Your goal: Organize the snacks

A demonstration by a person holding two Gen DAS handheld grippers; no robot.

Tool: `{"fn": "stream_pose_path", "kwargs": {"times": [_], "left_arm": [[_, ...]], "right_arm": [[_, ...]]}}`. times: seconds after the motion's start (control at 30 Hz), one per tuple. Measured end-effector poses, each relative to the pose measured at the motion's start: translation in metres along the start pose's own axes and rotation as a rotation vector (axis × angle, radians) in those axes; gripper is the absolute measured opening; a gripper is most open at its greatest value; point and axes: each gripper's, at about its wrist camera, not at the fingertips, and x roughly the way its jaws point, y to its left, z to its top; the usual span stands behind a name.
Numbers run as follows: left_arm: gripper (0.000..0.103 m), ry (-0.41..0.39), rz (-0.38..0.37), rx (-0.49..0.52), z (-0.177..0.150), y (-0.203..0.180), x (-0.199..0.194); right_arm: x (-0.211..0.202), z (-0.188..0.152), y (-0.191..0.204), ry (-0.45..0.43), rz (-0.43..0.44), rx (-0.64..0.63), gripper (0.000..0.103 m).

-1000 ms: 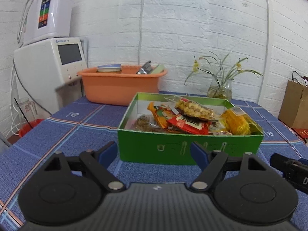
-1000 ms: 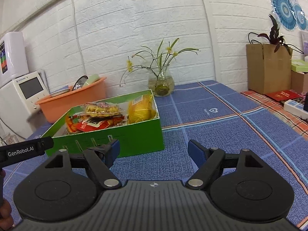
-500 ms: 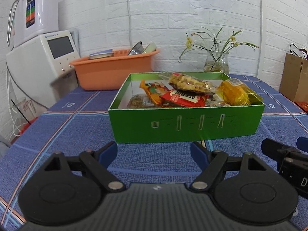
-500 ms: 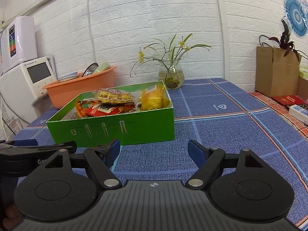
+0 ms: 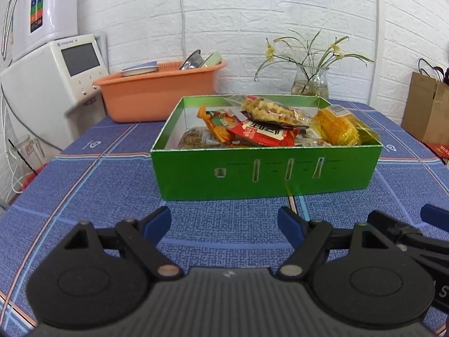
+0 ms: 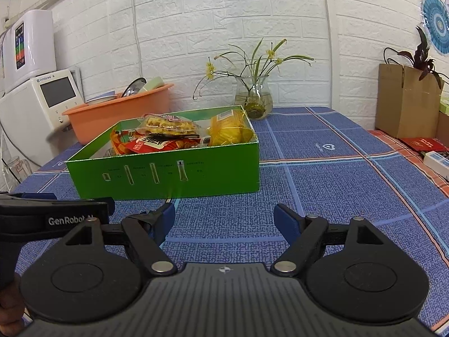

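Snacks sit piled in the green box on the blue tablecloth, just ahead of both sets of fingertips. Left gripper hovers with fingers spread wide, nothing between them, box straight ahead. Right gripper is spread too, empty, box ahead and off toward its left finger.

Your left gripper is matte black: two round discs, angled link arms with silver rivets, blue-padded fingertips, a ribbed dark grey body behind. Your right gripper matches it. White "GenRobot" lettering marks the left one's side.
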Motion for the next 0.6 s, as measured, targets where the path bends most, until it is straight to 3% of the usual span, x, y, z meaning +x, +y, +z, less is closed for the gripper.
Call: {"fn": "stream_pose_path", "kwargs": {"times": [0.17,0.33,0.47,0.6], "left_arm": [[0.079,-0.012,0.02,-0.045,0.003,0.005,-0.004],[0.079,-0.048,0.054,0.006,0.001,0.0,-0.019],[0.079,-0.061,0.081,0.076,-0.012,-0.008,-0.049],[0.079,-0.097,0.111,0.11,-0.032,-0.015,-0.095]], "right_arm": [[0.001,0.0,-0.001,0.0,-0.007,0.0,0.103],[-0.003,0.003,-0.004,0.011,0.001,-0.005,0.103],[-0.036,-0.006,-0.01,0.064,0.078,0.004,0.103],[-0.085,-0.032,-0.009,0.132,0.079,-0.065,0.103]]}}
